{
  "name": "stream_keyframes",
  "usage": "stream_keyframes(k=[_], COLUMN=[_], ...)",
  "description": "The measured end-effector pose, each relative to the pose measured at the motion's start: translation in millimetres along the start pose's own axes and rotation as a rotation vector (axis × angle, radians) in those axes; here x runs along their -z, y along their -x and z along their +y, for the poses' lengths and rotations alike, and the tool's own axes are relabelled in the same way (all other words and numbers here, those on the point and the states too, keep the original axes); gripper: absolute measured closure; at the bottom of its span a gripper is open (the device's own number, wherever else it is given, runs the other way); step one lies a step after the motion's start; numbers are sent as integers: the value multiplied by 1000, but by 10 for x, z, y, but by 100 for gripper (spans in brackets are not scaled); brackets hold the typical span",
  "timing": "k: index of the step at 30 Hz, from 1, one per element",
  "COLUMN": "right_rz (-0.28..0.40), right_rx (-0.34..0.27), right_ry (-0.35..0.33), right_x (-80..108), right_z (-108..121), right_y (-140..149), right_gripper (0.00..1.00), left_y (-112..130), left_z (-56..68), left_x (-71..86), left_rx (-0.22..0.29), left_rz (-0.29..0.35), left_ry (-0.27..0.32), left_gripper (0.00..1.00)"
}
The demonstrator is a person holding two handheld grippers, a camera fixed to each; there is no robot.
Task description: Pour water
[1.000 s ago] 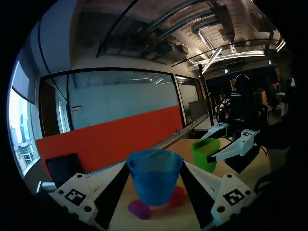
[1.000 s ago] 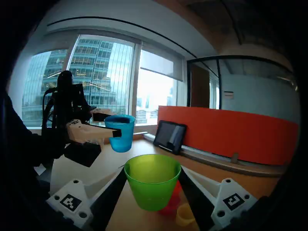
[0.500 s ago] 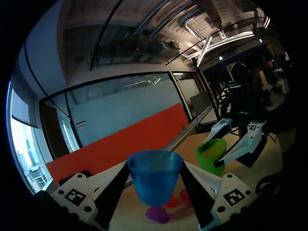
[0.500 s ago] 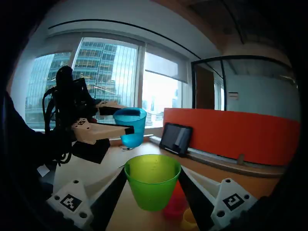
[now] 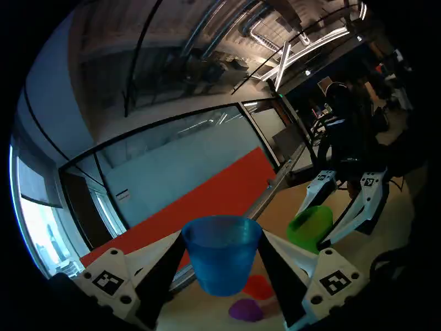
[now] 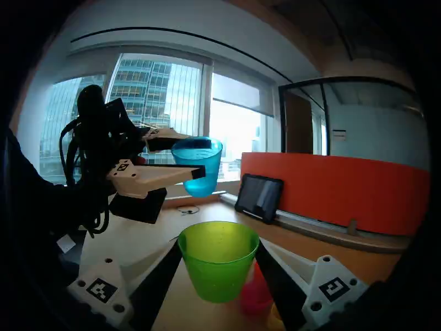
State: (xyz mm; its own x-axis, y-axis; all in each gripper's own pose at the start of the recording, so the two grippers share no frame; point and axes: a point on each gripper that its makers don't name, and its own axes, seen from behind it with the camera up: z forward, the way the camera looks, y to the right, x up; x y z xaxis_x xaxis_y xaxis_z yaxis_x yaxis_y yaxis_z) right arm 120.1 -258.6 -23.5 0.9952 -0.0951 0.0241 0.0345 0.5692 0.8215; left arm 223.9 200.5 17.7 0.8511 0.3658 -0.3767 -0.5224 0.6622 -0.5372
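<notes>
In the left gripper view my left gripper (image 5: 220, 259) is shut on a blue plastic cup (image 5: 221, 262), held in the air and tilted. Farther right, the right gripper (image 5: 331, 223) holds a green cup (image 5: 310, 225). In the right gripper view my right gripper (image 6: 219, 262) is shut on the green cup (image 6: 218, 259), upright above the wooden table (image 6: 165, 226). Up and to the left there, the left gripper (image 6: 190, 160) carries the blue cup (image 6: 197, 165) higher than the green one. I cannot make out any water.
Small red (image 5: 258, 286) and purple (image 5: 246, 310) cups stand on the table below the blue cup; a red cup (image 6: 254, 289) shows beside the green one. A dark tablet (image 6: 259, 197) leans at the orange partition (image 6: 353, 190). Windows lie behind the left gripper.
The left gripper has lifted the blue cup, tilted it and brought it nearer the green cup. The green cup has stayed about where it was.
</notes>
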Motion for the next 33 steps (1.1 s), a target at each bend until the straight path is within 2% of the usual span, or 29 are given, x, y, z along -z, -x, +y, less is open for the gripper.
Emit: stream_keyframes(k=[11,20,29,33], right_rz=[-6,-8,-9,-9], right_rx=[0,-7,-9,-11], right_ry=[-26,-38,-44,-46], right_x=[-75,-117,-143,-151], right_z=[-105,-143,-163,-163], right_y=[27,58,74,81], right_gripper=[8,8,8,8], left_y=[-166,-258,-285,-316], left_z=[-5,15,69,53], left_x=[-16,-25,-62,-91], left_rx=[-134,-217,-323,-364], left_rz=[15,14,5,6], left_ry=[-23,-10,5,6], left_gripper=[13,12,12,12])
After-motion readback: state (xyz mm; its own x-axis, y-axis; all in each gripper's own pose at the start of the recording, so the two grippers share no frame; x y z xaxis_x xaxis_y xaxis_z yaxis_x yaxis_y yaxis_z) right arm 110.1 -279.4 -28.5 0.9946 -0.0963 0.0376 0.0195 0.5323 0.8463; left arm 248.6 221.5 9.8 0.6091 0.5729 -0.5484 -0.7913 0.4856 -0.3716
